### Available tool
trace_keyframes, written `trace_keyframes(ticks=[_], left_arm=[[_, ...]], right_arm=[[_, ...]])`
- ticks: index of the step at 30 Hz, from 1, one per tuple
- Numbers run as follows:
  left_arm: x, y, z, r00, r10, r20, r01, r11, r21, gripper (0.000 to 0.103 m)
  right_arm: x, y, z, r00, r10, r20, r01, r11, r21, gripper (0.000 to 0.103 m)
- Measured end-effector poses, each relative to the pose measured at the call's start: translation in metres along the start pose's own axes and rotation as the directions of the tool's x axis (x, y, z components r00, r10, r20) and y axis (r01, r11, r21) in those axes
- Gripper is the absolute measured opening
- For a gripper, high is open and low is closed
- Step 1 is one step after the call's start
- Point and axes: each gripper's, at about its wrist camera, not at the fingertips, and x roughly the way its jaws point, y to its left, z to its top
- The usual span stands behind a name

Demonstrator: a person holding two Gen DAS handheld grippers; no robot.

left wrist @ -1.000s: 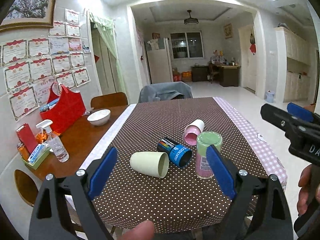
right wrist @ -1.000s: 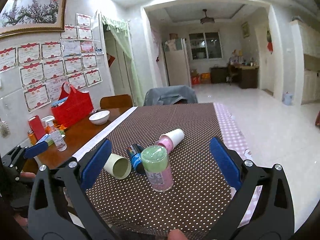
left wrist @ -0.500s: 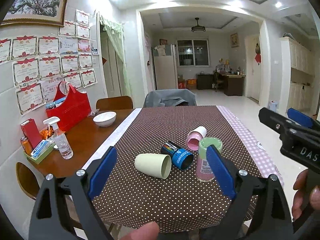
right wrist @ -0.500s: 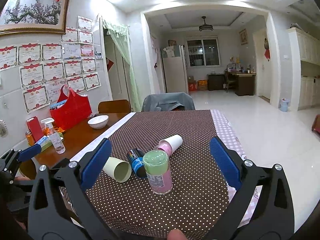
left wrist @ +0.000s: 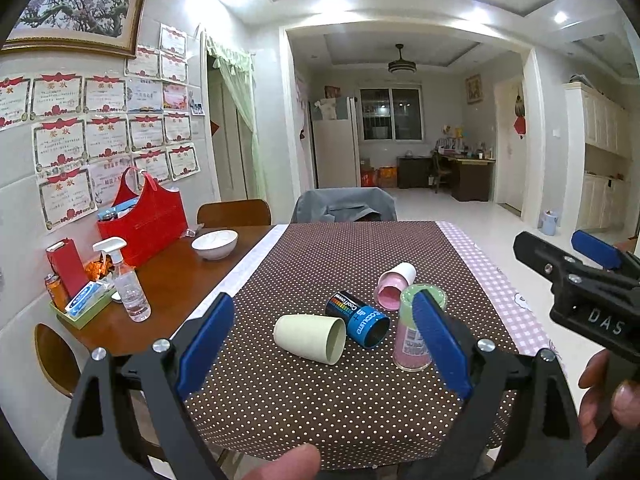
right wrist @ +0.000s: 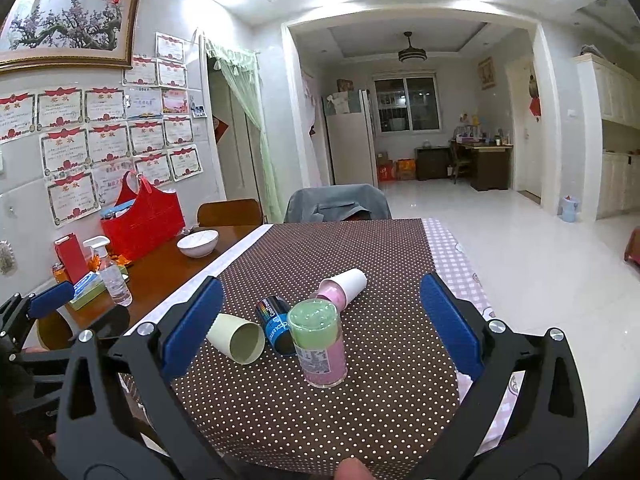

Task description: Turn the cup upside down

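A pale green cup lies on its side on the brown dotted tablecloth, mouth toward the right. A blue-black cup and a white cup with pink inside also lie on their sides. A pink cup with a green base stands upside down. My left gripper is open and empty, held above the table's near edge. My right gripper is open and empty, also above the near edge; it shows at the right of the left wrist view.
On the bare wood at left are a white bowl, a red bag, a spray bottle and a small tray with packets. Chairs stand at the far end. A checked cloth edge runs along the right.
Both grippers have risen and tilted upward, so the cups sit lower in each view. Nothing on the table has moved.
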Motion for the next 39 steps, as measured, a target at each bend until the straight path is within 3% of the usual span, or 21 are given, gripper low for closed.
trace_keyframes(ticks=[39], left_arm=[[-0.0054, 0.0016, 0.0012, 0.999, 0.017, 0.033, -0.016, 1.0, -0.022, 0.089]], right_arm=[[0.0058, 0.0047, -0.0065, 1.0, 0.01, -0.021, -0.01, 1.0, -0.002, 0.097]])
